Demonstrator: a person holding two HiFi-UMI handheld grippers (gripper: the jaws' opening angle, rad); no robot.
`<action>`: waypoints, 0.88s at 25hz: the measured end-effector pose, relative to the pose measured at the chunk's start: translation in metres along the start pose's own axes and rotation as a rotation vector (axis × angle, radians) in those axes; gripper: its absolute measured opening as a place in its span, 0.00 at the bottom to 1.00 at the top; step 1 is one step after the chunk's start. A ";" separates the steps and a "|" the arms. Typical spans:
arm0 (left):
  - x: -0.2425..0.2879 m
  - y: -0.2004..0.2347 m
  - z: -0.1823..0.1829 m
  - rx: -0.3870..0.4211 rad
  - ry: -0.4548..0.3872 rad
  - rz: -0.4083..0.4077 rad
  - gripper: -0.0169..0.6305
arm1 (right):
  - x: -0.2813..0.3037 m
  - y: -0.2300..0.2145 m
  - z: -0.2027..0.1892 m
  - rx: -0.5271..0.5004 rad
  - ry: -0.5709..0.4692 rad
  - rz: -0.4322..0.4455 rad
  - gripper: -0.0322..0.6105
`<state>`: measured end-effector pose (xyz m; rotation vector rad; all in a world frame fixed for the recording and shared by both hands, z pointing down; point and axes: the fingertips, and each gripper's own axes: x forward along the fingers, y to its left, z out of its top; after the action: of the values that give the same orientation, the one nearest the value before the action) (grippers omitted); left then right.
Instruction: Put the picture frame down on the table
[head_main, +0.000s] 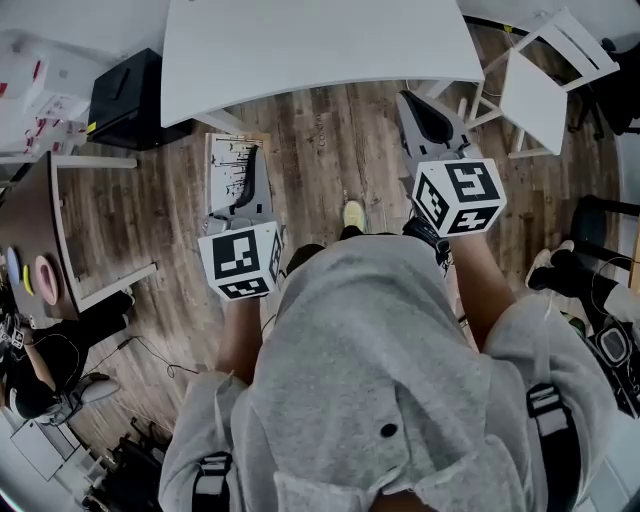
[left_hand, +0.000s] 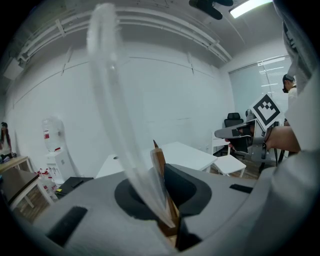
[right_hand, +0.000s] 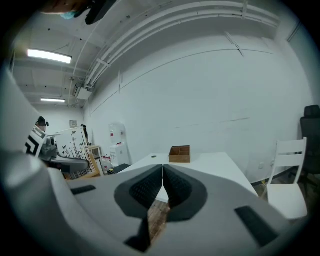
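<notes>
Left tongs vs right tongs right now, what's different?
The left tongs are shut on the picture frame edge; the right tongs are shut on nothing. In the head view the left tongs sit nearer the person, while the right tongs reach further toward the white table. Shared: both hang over the wood floor.

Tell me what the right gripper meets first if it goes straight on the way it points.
Most likely the white table, at or just over its near edge. The right gripper, jaws shut and empty, aims at it. The wooden box sits farther back on the tabletop. Depth is hard to judge.
</notes>
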<state>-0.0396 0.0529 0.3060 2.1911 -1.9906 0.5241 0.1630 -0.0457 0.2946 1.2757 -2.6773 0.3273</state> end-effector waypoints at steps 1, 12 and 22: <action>0.001 0.000 0.000 0.000 0.000 0.002 0.10 | 0.001 -0.001 0.000 0.000 -0.001 0.002 0.09; 0.016 -0.003 0.006 0.001 -0.004 0.013 0.10 | 0.011 -0.012 -0.001 -0.005 0.008 0.016 0.09; 0.019 -0.004 0.012 0.006 -0.015 0.016 0.10 | 0.013 -0.011 0.003 -0.008 -0.003 0.030 0.09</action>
<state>-0.0324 0.0316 0.3021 2.1905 -2.0187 0.5181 0.1632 -0.0635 0.2962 1.2352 -2.7000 0.3187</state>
